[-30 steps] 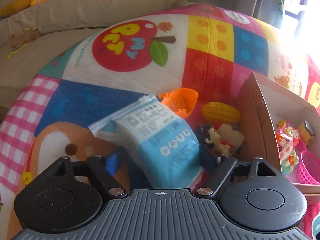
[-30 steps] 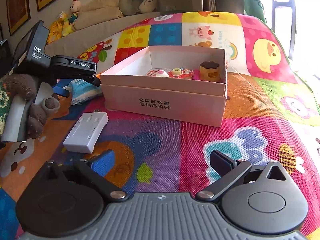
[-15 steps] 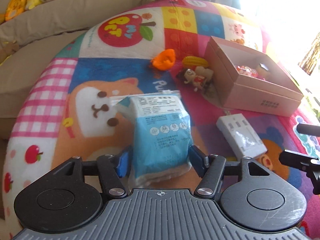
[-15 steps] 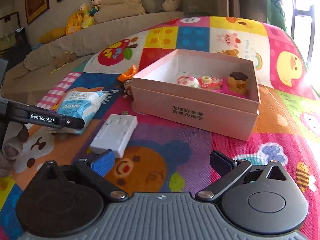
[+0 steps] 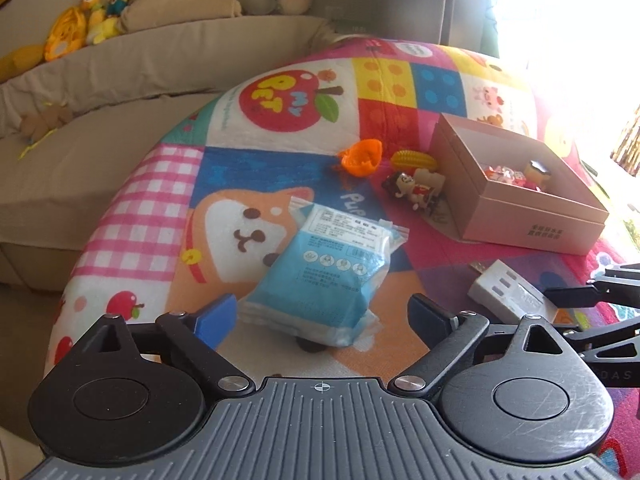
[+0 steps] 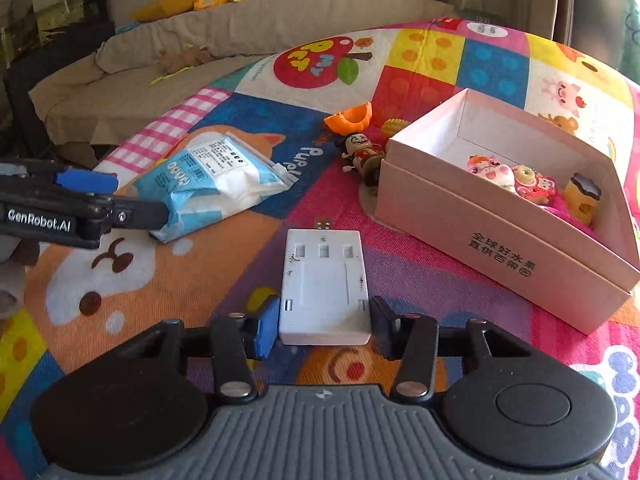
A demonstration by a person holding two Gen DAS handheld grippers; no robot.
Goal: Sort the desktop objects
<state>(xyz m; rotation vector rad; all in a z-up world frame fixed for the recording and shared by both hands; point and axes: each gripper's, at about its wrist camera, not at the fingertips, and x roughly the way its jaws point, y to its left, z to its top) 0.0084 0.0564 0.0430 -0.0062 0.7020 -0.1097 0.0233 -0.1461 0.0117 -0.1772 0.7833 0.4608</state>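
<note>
My left tool was spreading its jaws, and the blue-and-white packet lay between them on the play mat, free of both pads. The packet rested flat on the orange-and-white dog patch, its printed label up, its near end just in front of my blue pad. From the right wrist view the same packet sat to the left, with my left tool reaching in at its near corner.

My right tool was closing on the white power adapter. The adapter lay flat on the mat with its metal plug end pointing away from me, and its near end sat between my two fingers. The blue pad looked to be touching its left side, and the black finger stood right at its right side; I could not tell whether that one was pressing yet.

The pink cardboard box stood open to the right of the adapter, with small toys inside its far corner. Just beyond the box's left corner a little figurine lay on the mat, with an orange plastic piece and a yellow toy corn close behind it. A beige sofa with stuffed toys along its back ran behind the mat.
</note>
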